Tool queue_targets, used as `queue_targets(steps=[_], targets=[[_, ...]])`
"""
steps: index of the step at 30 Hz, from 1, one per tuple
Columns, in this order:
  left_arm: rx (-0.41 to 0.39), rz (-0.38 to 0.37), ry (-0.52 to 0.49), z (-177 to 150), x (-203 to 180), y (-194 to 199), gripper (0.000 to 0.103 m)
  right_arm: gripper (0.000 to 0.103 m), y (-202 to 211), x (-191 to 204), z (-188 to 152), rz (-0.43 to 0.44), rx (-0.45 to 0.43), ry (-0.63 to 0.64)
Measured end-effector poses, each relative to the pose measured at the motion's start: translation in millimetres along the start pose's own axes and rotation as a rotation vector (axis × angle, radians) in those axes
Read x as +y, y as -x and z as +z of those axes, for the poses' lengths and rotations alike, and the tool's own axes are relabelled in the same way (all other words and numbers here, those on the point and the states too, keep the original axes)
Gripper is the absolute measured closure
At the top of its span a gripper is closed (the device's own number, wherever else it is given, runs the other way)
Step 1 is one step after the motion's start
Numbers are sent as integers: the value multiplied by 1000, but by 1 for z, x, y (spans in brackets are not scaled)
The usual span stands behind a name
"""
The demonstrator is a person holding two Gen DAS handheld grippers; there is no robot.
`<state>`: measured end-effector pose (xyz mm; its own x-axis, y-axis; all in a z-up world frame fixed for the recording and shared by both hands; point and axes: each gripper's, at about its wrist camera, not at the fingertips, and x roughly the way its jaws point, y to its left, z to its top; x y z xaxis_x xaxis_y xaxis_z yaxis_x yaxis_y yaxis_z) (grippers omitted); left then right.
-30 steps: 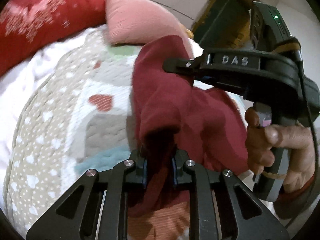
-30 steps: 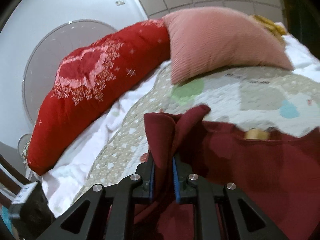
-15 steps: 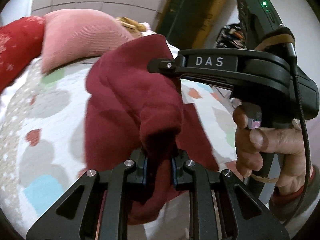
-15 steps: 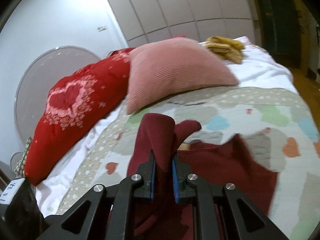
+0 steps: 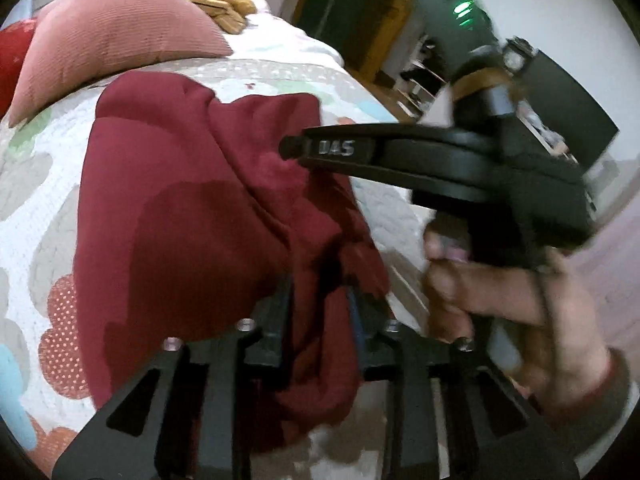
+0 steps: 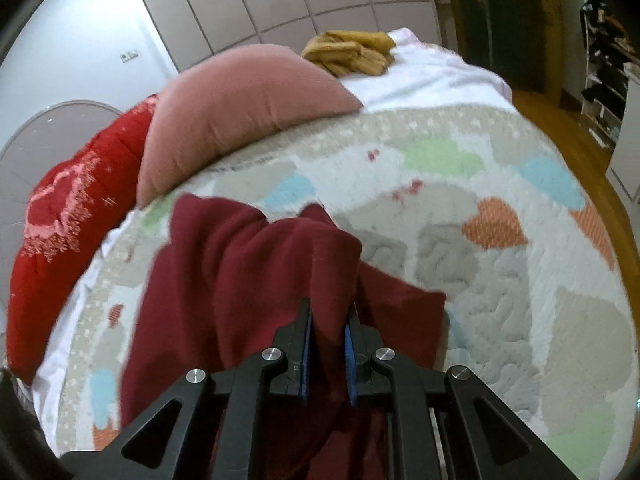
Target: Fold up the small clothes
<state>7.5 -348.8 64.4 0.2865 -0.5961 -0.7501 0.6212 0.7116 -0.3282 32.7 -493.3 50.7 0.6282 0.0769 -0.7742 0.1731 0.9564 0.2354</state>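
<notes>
A dark red garment point(image 5: 192, 216) hangs bunched over the patterned quilt point(image 5: 32, 200). My left gripper point(image 5: 320, 296) is shut on a fold of it at the bottom of the left wrist view. My right gripper point(image 6: 328, 320) is shut on another fold of the dark red garment point(image 6: 248, 272) in the right wrist view. The right gripper also shows in the left wrist view point(image 5: 292, 148) from the side, held by a hand point(image 5: 500, 292), with its tips against the cloth.
A pink pillow point(image 6: 240, 112) and a red quilted cushion point(image 6: 60, 232) lie at the head of the bed. A yellow-brown cloth point(image 6: 352, 54) sits on the white sheet behind. The bed's edge and wooden floor point(image 6: 568, 140) are to the right.
Both grippers have swung right and back with the garment still gripped. The cloth has spread lower over the quilt, and more of the bed's right side has come into view.
</notes>
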Motion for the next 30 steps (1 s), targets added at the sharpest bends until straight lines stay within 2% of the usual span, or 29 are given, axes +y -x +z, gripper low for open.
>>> queue_targets(steps=[2,5,9,10,12,13,14,16,19,20,21,22,23,25,27,30], targets=[[-5,-11,-27,-2,-3,20,53,87,4,-6,-2,5,-25,-17],[-80,-23,-78,-12,0,60,45,86,26,-16,-6,4,-44,-70],[-128,69,-44,-23,32,84,45,83,57,-14,-20,31,-55,-60],[-126,109,-18,-25,45,83,45,80,62,-11,-25,42,-48,-52],[-109,144,31,-28,60,78,45,66,70,-3,-38,59,-33,-33],[-89,155,58,-30,67,71,45,56,73,2,-46,66,-35,-31],[-72,161,69,-34,71,64,45,52,73,4,-50,74,-36,-32],[-57,172,65,-42,68,59,45,51,68,11,-59,121,1,-45],[-39,157,52,-55,59,52,45,51,53,15,-67,156,51,-68],[-37,164,44,-56,54,49,45,55,49,16,-69,156,45,-61],[-38,175,33,-55,49,48,45,63,47,17,-70,145,35,-53],[-40,181,16,-55,45,47,45,81,46,17,-70,122,23,-42],[-41,180,9,-56,42,48,45,84,49,16,-70,112,-1,-33],[-46,169,10,-61,43,53,45,87,61,15,-71,113,-40,-26],[-43,161,21,-62,45,51,45,88,69,17,-75,66,-64,18],[-11,180,22,-67,46,40,45,88,49,13,-85,7,7,30]])
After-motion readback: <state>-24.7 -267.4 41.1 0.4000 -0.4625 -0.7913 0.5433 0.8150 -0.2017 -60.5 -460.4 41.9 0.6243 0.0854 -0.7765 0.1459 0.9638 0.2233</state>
